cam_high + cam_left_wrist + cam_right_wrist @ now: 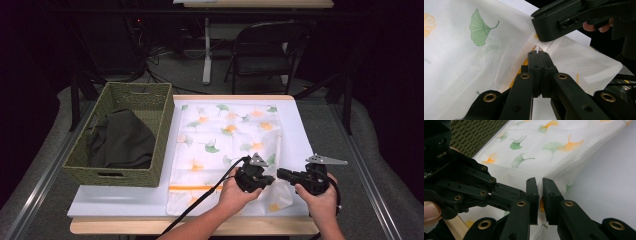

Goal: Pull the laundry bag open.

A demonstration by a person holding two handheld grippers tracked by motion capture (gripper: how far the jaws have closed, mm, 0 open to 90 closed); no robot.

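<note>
A white mesh bag point(225, 135) printed with green and orange ginkgo leaves lies flat on the white sheet point(306, 145). At its near right corner my left gripper point(269, 180) is shut on a small white pull tab point(538, 49), which pokes out between the jaw tips point(539, 53). Just to its right, my right gripper point(281, 173) is shut on the bag's fabric edge point(540, 185), with mesh pinched between its pads. The two grippers face each other, tips almost touching. The right gripper's jaw crosses the top of the left gripper view point(554, 25).
A woven green basket point(165, 130) holding a dark cloth point(122, 140) stands left of the bag. An orange zipper strip point(195, 188) runs along the bag's near end. A folding chair point(265, 50) stands beyond the table. The wooden table edge point(150, 226) is close to the hands.
</note>
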